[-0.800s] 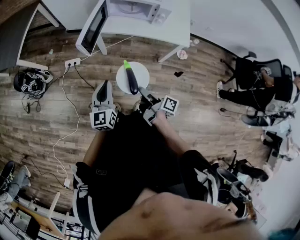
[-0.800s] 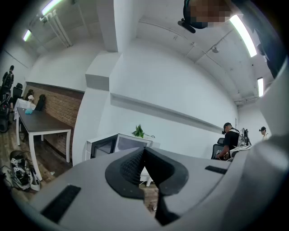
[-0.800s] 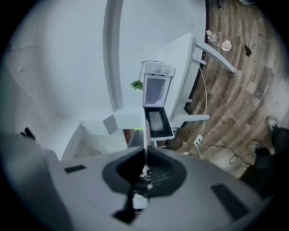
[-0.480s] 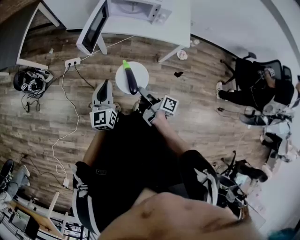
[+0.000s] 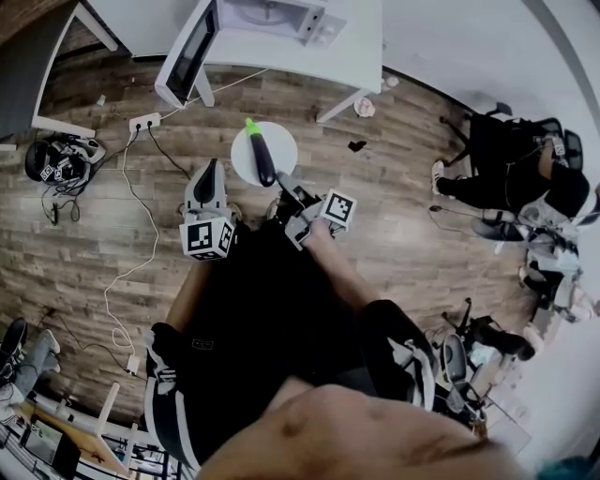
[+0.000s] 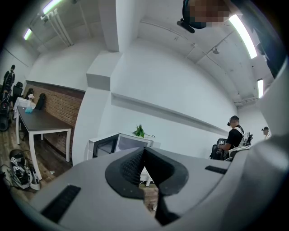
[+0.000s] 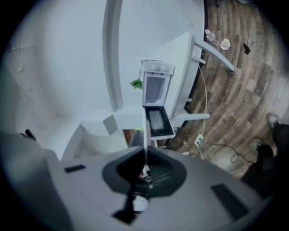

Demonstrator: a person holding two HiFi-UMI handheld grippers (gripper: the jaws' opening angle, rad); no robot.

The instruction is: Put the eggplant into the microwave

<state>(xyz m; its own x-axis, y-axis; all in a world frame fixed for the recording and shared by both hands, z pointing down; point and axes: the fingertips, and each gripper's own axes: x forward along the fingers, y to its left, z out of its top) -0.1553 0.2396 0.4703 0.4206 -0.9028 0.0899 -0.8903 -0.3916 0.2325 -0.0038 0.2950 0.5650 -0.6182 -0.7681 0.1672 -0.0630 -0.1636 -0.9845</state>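
Note:
The dark eggplant [image 5: 263, 159] with a bright green stem lies on a small round white table [image 5: 284, 142] in the head view. Beyond it, the microwave [image 5: 272, 17] stands on a white desk with its door [image 5: 187, 56] swung open. My right gripper [image 5: 282, 181] is shut and empty, its tips right at the eggplant's near end. In the right gripper view, the eggplant [image 7: 134, 137] shows just past the closed jaws, with the microwave [image 7: 156, 88] behind. My left gripper [image 5: 208, 169] is shut and empty, left of the round table; its own view faces the microwave [image 6: 119, 144].
A white power strip [image 5: 143, 123] and cables run over the wood floor at left. Headsets and gear [image 5: 58, 159] lie at far left. Seated people on office chairs [image 5: 511, 155] are at right. The white desk's legs [image 5: 337, 108] stand behind the round table.

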